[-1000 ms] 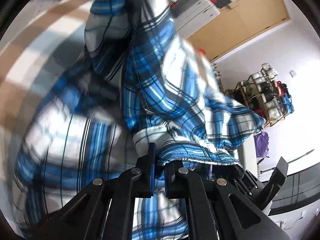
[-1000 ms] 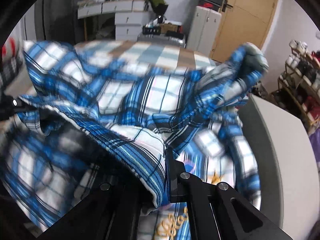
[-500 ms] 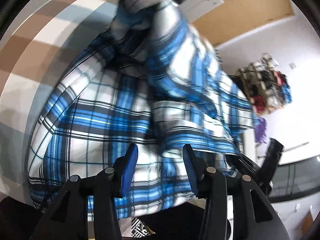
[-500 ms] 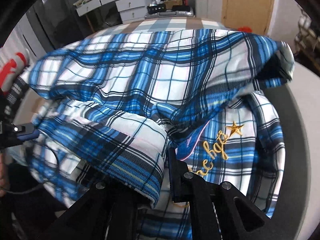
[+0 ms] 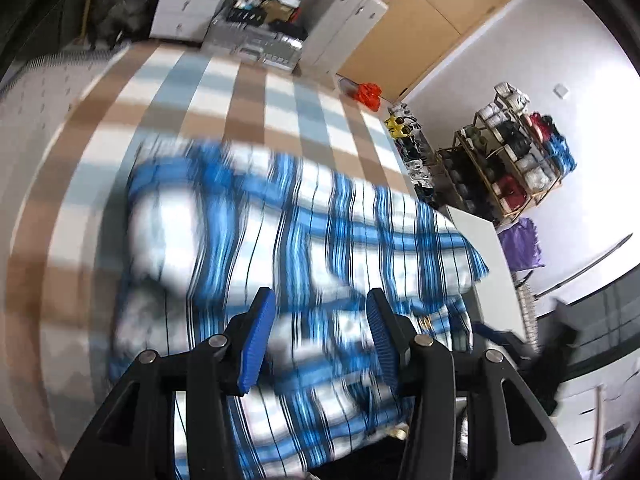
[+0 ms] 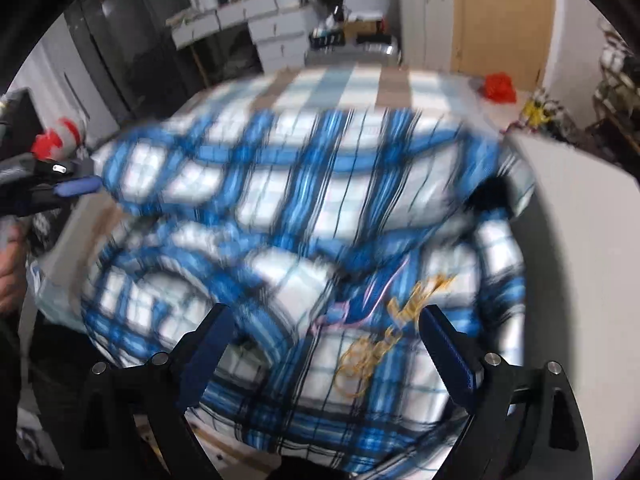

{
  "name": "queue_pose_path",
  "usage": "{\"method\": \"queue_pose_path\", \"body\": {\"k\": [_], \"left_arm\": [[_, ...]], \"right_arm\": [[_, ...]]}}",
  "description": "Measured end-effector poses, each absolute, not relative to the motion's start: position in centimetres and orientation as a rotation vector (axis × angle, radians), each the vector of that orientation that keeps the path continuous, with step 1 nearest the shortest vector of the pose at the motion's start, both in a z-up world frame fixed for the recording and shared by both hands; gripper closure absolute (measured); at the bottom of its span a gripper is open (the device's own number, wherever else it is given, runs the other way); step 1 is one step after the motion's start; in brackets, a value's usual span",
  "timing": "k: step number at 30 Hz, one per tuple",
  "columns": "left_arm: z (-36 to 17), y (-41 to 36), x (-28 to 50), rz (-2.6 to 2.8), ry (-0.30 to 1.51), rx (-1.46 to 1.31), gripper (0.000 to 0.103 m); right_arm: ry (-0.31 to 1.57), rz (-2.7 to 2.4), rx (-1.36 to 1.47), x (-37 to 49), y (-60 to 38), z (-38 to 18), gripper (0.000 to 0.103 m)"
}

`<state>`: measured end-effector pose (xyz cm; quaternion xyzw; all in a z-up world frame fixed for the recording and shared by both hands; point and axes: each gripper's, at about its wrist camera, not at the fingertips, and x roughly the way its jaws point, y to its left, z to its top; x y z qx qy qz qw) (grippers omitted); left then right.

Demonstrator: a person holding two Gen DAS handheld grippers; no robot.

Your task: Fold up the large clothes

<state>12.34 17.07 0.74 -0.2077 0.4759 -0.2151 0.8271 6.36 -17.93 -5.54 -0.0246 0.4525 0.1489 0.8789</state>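
A blue, white and black plaid shirt (image 5: 304,240) lies bunched on the checked brown, blue and white tablecloth (image 5: 248,92). It also shows in the right wrist view (image 6: 304,208), with gold embroidered lettering (image 6: 384,340) on its near part. My left gripper (image 5: 318,312) is open and empty just above the shirt's near edge. My right gripper (image 6: 324,328) is wide open and empty over the shirt's near edge. The left gripper's blue pad (image 6: 76,188) shows at the left of the right wrist view. Both views are motion blurred.
A grey-white surface (image 6: 568,240) borders the shirt on the right. White drawers (image 5: 188,4) and a cabinet (image 5: 344,20) stand behind the table, beside a wooden door (image 5: 432,24). A shoe rack (image 5: 508,152) stands at the right wall. A red bag (image 5: 368,94) lies near the far corner.
Both grippers have let go of the shirt and opened: the left by half a second ago, the right since then. The shirt has dropped onto the table and spread out.
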Motion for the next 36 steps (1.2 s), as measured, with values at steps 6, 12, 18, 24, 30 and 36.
{"method": "queue_pose_path", "body": {"k": [6, 12, 18, 24, 30, 36], "left_arm": [[-2.9, 16.2, 17.1, -0.425, 1.127, -0.41, 0.059], [-9.3, 21.3, 18.5, -0.352, 1.271, -0.514, 0.059], [-13.2, 24.4, 17.0, -0.378, 1.357, -0.637, 0.06], [-5.8, 23.0, 15.3, -0.487, 1.235, -0.501, 0.059], [-3.8, 18.2, 15.9, -0.558, 1.153, -0.286, 0.035], [-12.7, 18.6, 18.8, -0.466, 1.386, -0.353, 0.035]], "right_arm": [[0.892, 0.329, 0.052, 12.1, -18.5, -0.4, 0.007], [1.114, 0.266, -0.005, 20.5, -17.1, -5.6, 0.007], [1.322, 0.182, -0.073, 20.7, -19.2, -13.6, 0.003], [1.277, 0.197, -0.205, 19.1, -17.4, -9.9, 0.003], [1.171, 0.413, -0.167, 17.2, -12.8, -6.4, 0.003], [1.252, 0.361, -0.517, 14.6, -9.7, -15.0, 0.003]]}}
